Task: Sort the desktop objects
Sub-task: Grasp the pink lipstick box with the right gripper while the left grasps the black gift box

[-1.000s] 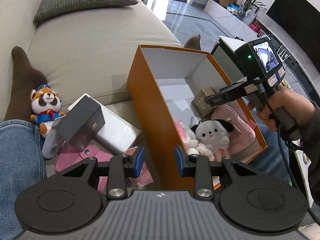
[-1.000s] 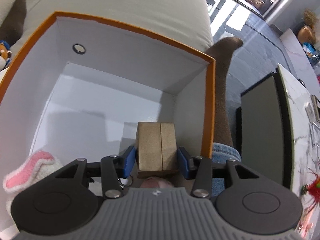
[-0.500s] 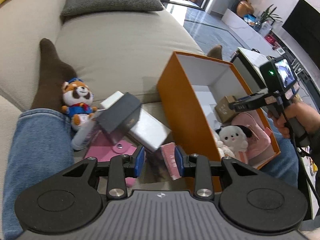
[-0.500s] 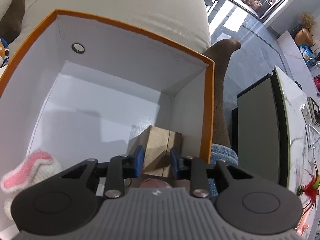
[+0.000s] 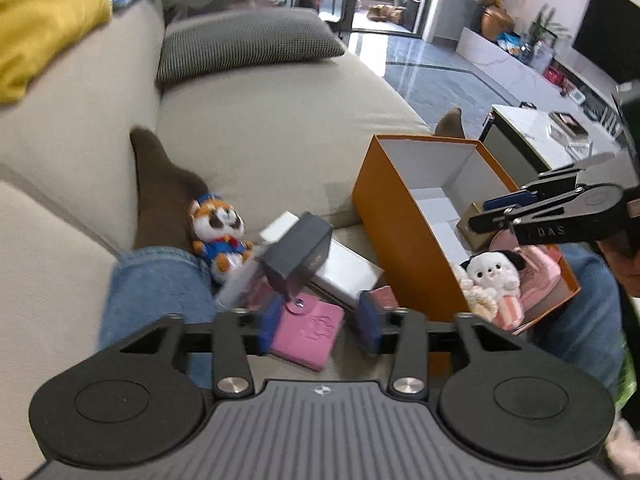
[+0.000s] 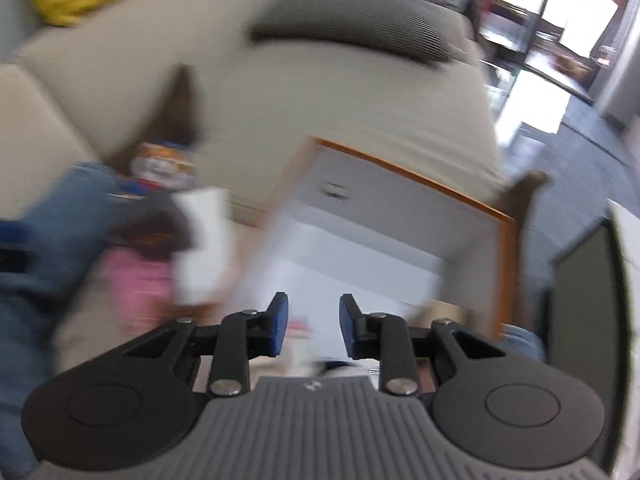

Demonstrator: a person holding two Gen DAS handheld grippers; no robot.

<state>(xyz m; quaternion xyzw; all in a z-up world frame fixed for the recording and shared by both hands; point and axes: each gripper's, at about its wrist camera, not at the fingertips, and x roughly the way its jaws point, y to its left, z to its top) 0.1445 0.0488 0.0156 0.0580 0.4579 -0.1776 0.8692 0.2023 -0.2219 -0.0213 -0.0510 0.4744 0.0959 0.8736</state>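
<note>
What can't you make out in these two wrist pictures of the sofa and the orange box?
- Left wrist view: the right tool hides part of the brown box in the orange box; the hand holding it is cut off by the right edge.
- Left wrist view: the print on the pink wallet is too blurred to read.
- Right wrist view: motion blur smears the plush toy and white box; the tool body hides the orange box's near contents.

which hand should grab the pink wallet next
Left. The left gripper hangs right above the pink wallet with jaws opening, nothing held. The right gripper is empty over the orange box.
</note>
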